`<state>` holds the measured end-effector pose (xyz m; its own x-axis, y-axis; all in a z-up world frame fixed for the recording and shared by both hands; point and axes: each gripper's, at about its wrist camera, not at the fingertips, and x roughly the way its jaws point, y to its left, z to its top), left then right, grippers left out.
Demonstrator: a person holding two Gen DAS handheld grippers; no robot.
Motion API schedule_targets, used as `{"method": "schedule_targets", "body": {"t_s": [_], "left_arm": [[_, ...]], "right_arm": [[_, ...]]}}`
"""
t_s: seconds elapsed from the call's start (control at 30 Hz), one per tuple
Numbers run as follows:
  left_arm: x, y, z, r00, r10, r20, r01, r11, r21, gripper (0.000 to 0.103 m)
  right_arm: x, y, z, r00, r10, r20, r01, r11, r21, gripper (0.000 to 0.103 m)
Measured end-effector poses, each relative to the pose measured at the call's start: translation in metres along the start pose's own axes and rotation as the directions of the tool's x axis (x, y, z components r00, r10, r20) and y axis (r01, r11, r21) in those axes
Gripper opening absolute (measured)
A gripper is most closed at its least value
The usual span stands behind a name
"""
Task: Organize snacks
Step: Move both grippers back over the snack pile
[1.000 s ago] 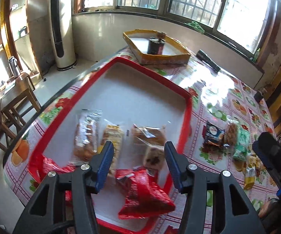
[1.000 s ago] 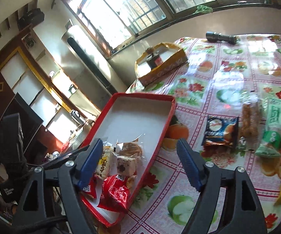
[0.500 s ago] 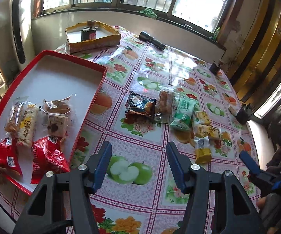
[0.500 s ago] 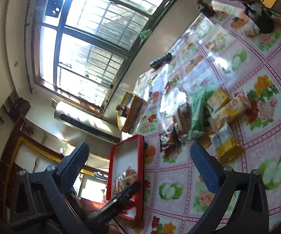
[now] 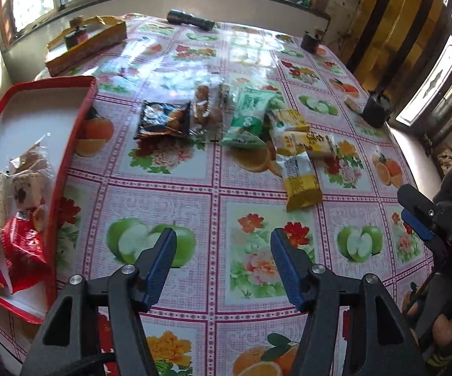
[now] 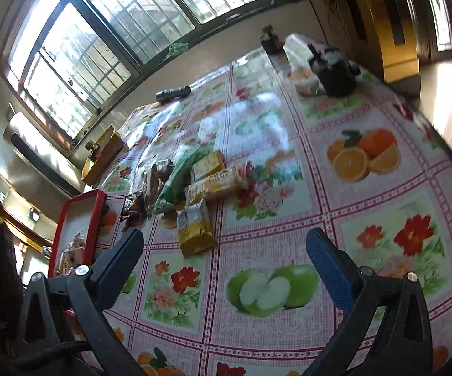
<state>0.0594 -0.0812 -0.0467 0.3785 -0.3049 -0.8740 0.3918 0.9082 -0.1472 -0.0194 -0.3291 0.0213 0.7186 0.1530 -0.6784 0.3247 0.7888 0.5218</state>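
Loose snack packets (image 5: 247,122) clustered mid-table; others inside red tray (image 5: 69,144).

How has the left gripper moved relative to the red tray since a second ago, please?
Yes. The left gripper, open and empty, has swung off the red tray, now at this view's left edge, and faces the loose snack packets on the tablecloth.

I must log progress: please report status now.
Left gripper opening, empty; right gripper wide open, empty. Yellow snack nearest, loose on table. Red tray part-filled. Path clear.
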Motion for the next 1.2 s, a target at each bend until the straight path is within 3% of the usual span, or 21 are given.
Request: {"method": "schedule_targets", "body": {"t_s": [0.1,0.2,0.33,0.47,0.5,0.57,0.63,0.73,0.8,0.83,0.87,0.93,0.97,1.07,1.2], "left_arm": [[0.010,-0.005,0.002,0.998,-0.062,-0.028,0.061,0.998,-0.034,0.061],[0.014,-0.004,0.006,0.994,-0.112,-0.009,0.110,0.987,-0.120,0.063],[0.012,-0.013,0.006,0.995,-0.087,0.047,0.092,0.987,-0.130,0.063],[0.007,-0.021,0.009,0.995,-0.077,0.059,0.081,0.995,-0.064,0.063],[0.005,-0.022,0.012,0.998,-0.054,0.038,0.056,0.998,-0.041,0.063],[-0.005,-0.017,0.021,0.998,0.009,0.061,-0.007,0.999,-0.035,0.062],[-0.034,-0.009,0.035,0.984,0.089,0.153,-0.084,0.996,-0.037,0.062],[-0.092,0.006,0.071,0.954,0.128,0.272,-0.115,0.991,-0.065,0.063],[-0.136,0.016,0.096,0.918,0.155,0.365,-0.133,0.988,-0.085,0.070],[-0.151,0.017,0.106,0.900,0.155,0.407,-0.140,0.988,-0.067,0.085],[-0.160,0.016,0.113,0.889,0.149,0.433,-0.151,0.988,-0.029,0.092],[-0.154,0.013,0.120,0.891,0.173,0.421,-0.201,0.979,0.023,0.092],[-0.142,0.012,0.118,0.890,0.198,0.411,-0.227,0.974,0.023,0.092],[-0.078,0.014,0.100,0.911,0.255,0.324,-0.283,0.958,0.043,0.092],[0.005,0.030,0.074,0.927,0.331,0.176,-0.348,0.935,0.072,0.091]], "right_arm": [[0.002,-0.004,-0.005,0.996,-0.084,0.023,0.084,0.996,-0.024,0.103],[-0.006,-0.007,-0.005,0.996,-0.048,0.079,0.050,0.998,-0.024,0.103],[-0.018,-0.006,-0.001,0.985,-0.047,0.168,0.056,0.997,-0.051,0.103],[-0.042,0.004,0.004,0.942,-0.038,0.335,0.087,0.988,-0.130,0.103],[-0.044,0.005,0.004,0.936,-0.003,0.352,0.062,0.986,-0.157,0.103],[-0.041,0.008,0.013,0.947,0.051,0.317,0.014,0.980,-0.198,0.103],[-0.042,0.015,0.026,0.958,0.110,0.264,-0.042,0.967,-0.250,0.103],[-0.061,0.032,0.058,0.956,0.159,0.247,-0.075,0.944,-0.321,0.103],[-0.089,0.046,0.088,0.934,0.223,0.278,-0.109,0.921,-0.375,0.103],[-0.107,0.054,0.105,0.919,0.240,0.313,-0.102,0.911,-0.400,0.103],[-0.126,0.064,0.121,0.899,0.245,0.362,-0.074,0.901,-0.427,0.103],[-0.158,0.082,0.145,0.865,0.223,0.449,0.014,0.885,-0.466,0.103],[-0.165,0.089,0.153,0.863,0.207,0.461,0.043,0.879,-0.475,0.103],[-0.144,0.092,0.151,0.911,0.189,0.367,0.018,0.870,-0.493,0.103],[-0.056,0.058,0.097,0.980,0.097,0.173,-0.022,0.920,-0.390,0.103]]}}
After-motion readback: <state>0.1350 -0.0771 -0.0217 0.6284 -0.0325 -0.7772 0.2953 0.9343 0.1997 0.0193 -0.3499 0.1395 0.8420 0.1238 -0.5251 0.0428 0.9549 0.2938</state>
